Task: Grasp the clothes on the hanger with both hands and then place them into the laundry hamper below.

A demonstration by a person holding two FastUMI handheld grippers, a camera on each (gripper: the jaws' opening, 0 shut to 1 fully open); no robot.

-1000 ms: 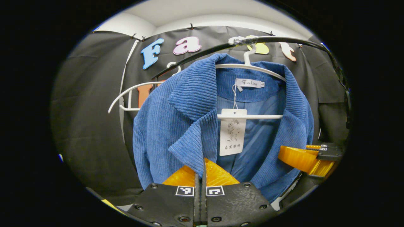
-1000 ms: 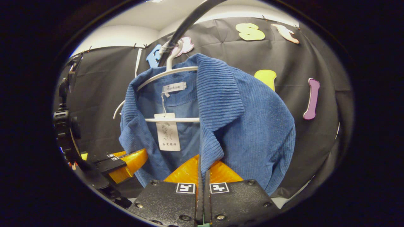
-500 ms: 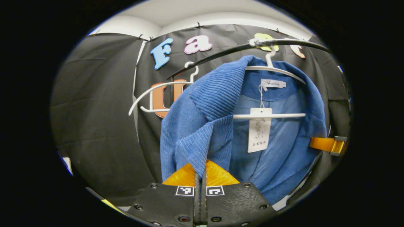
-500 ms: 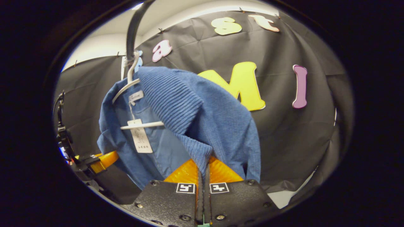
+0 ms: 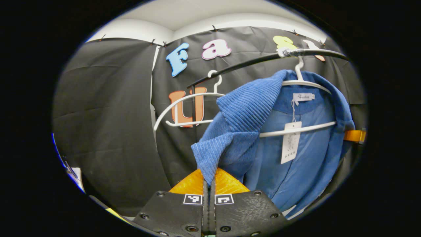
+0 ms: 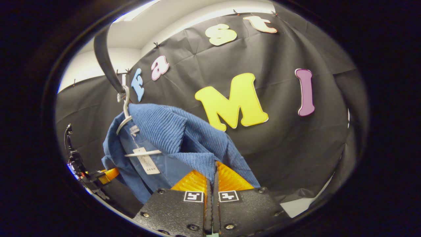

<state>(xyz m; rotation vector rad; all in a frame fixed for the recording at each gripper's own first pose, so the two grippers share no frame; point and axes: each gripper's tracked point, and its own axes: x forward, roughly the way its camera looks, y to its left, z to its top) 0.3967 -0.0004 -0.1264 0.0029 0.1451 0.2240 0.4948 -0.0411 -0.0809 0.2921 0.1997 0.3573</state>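
Fingers of the left gripper are pressed together on the lapel tip of the blue corduroy jacket, and the right gripper pinches the opposite lapel the same way. The jacket hangs on a white hanger hooked over a black rail, with a paper tag dangling from the collar.

In the left gripper view, a second, bare white hanger sits on the rail just beside the jacket, and the other gripper's fingers poke out past the jacket's far edge. In the right gripper view, the hanger hook meets the rail above the jacket, and the left gripper with its dark mount shows beyond the jacket's near edge.

Compared with half a second ago, both lapels are drawn farther apart and outward from the hanger, the jacket front spread wider, and each camera has swung away so the jacket sits more to one side. Both grippers point upward toward the hanger from below the collar.
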